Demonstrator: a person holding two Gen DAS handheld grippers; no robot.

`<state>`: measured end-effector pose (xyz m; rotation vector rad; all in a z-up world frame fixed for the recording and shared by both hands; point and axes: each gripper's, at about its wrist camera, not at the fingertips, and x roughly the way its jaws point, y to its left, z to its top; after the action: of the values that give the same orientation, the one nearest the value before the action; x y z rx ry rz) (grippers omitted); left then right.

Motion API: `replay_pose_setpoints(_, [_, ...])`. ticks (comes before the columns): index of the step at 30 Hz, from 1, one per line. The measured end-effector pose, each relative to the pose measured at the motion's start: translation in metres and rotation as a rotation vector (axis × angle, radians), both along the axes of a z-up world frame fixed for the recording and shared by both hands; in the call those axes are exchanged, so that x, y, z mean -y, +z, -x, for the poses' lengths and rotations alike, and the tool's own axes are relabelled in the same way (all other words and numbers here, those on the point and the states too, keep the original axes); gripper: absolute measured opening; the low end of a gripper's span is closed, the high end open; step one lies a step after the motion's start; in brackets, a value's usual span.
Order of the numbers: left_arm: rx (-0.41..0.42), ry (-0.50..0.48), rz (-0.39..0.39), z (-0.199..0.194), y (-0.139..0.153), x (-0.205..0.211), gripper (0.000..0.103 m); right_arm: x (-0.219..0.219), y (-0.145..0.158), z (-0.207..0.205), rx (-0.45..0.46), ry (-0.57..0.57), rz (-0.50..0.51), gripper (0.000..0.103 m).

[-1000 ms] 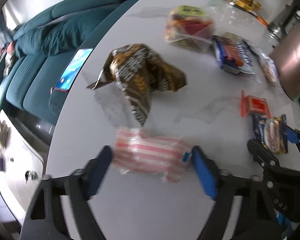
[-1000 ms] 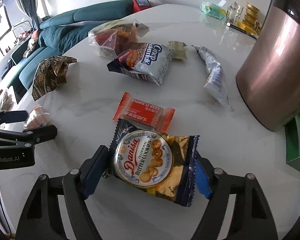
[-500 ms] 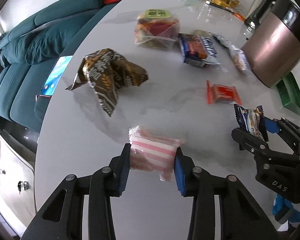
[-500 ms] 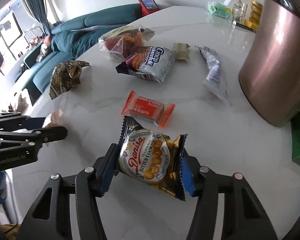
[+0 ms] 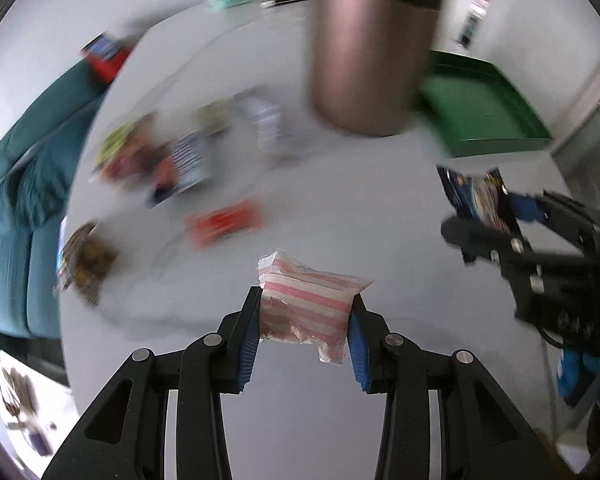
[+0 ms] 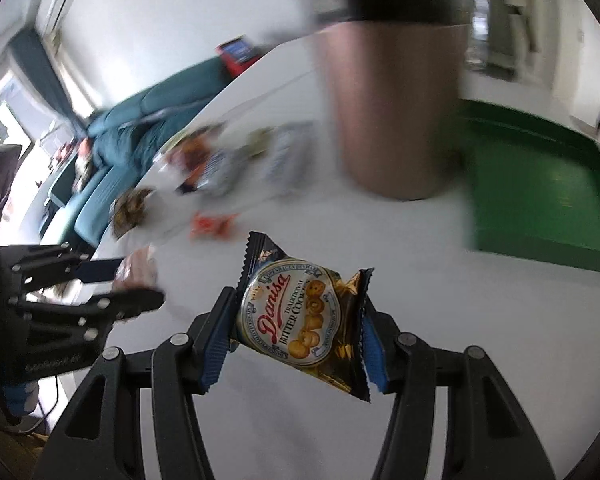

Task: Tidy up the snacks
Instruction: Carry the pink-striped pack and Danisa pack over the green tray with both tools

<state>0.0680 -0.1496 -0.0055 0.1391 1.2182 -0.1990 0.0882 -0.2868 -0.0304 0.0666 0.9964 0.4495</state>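
Note:
My left gripper (image 5: 304, 320) is shut on a pink-and-white striped snack packet (image 5: 306, 304) and holds it above the white table (image 5: 300, 420). My right gripper (image 6: 296, 332) is shut on a Danisa butter cookies packet (image 6: 300, 320), lifted off the table. The right gripper and its cookie packet (image 5: 480, 204) show at the right of the left wrist view. The left gripper (image 6: 100, 284) shows at the left of the right wrist view. A green tray (image 5: 488, 112) (image 6: 540, 192) lies ahead to the right.
A tall copper-coloured bin (image 5: 372, 60) (image 6: 396, 112) stands beside the tray. A red snack packet (image 5: 224, 228), a brown crumpled bag (image 5: 88, 260) and several other blurred snack bags (image 5: 180, 160) lie on the table to the left. A teal sofa (image 5: 20, 184) is beyond the table's left edge.
Both grippers closed on their packets, lifted them off the table and swung right, so the bin and green tray now fill the view ahead.

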Motion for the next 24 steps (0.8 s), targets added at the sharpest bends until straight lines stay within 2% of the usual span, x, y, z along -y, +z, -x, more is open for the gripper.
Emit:
replay_pose_setpoints(6, [0.018,-0.081,0.023,-0.039,0.028,0.114,0.034,0.126,0.033,-0.031,0.06,-0.144,0.104,0.034])
replay_pose_setpoints(10, [0.025,-0.085,-0.001,-0.074,0.029,0.187,0.034,0.178,0.041,-0.059,0.079,-0.191,0.144,0.034])
replay_pose_setpoints(13, [0.012,-0.071,-0.003,-0.096,0.024,0.222,0.034,0.207,0.038,-0.083,0.075,-0.211,0.152,0.034])
replay_pose_setpoints(18, [-0.01,-0.027,-0.029,-0.131,0.007,0.256,0.034,0.238,0.021,-0.119,0.05,-0.212,0.18,0.034])
replay_pose_setpoints(21, [-0.031,0.01,-0.046,-0.154,-0.007,0.265,0.034,0.248,0.008,-0.131,0.027,-0.206,0.18,0.034])
replay_pose_setpoints(24, [-0.056,0.039,-0.051,-0.16,-0.018,0.273,0.034,0.253,-0.002,-0.136,0.019,-0.188,0.194,0.035])
